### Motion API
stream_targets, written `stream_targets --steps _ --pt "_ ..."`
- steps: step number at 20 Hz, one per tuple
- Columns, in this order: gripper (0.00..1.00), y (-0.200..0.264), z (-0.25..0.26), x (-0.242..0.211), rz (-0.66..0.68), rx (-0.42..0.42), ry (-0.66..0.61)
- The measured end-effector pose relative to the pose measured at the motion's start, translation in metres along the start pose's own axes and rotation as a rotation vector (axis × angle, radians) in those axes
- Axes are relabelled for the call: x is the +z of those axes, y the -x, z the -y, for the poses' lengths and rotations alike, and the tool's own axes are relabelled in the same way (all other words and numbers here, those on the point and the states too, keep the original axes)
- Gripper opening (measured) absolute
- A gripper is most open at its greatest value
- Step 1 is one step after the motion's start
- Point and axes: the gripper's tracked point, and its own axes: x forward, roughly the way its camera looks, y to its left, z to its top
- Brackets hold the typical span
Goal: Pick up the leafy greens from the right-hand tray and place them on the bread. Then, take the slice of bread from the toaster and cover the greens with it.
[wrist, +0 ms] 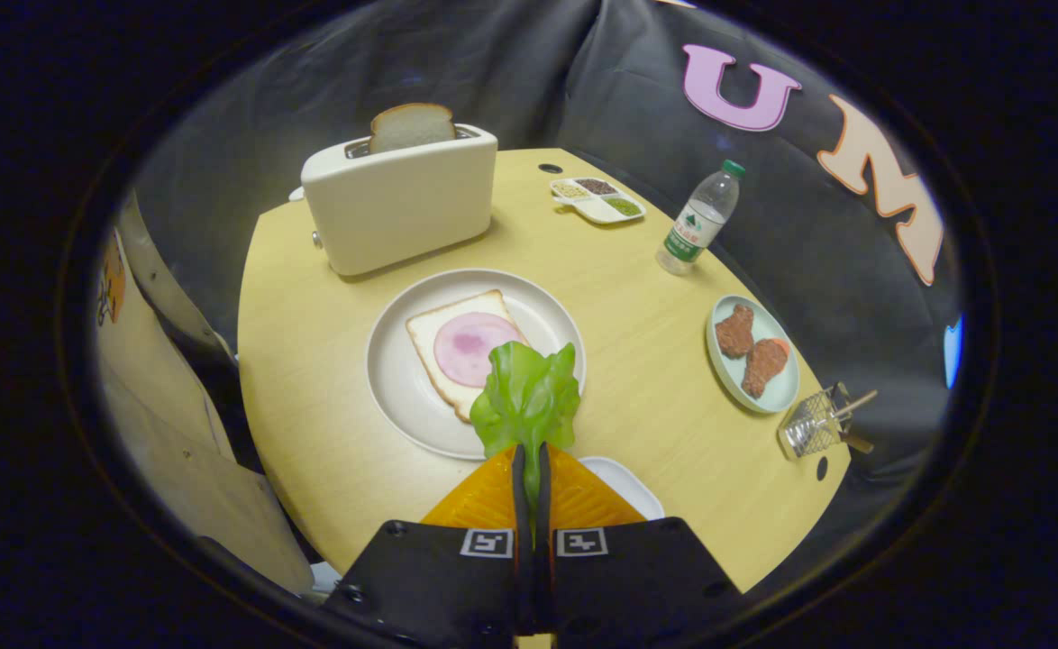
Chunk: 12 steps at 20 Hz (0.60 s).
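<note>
Pinching the leafy greens just short of the ham-topped bread, the hand-held gripper risks dropping them onto the plate if released early.

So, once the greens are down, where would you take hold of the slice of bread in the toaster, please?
Grip the slice of bread by its rounded top, coming straight down from above. It stands upright in the toaster slot, so just the upper part is exposed, its flat faces free for a finger each. For now the gripper is shut on the leafy greens.
</note>
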Motion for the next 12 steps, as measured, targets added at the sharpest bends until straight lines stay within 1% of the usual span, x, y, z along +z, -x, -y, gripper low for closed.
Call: stream_targets --steps 6,12 --pt "0.04 -0.027 -0.021 0.034 0.009 0.064 0.034" --pt "0.04 -0.055 -0.038 0.05 -0.009 0.116 0.042"
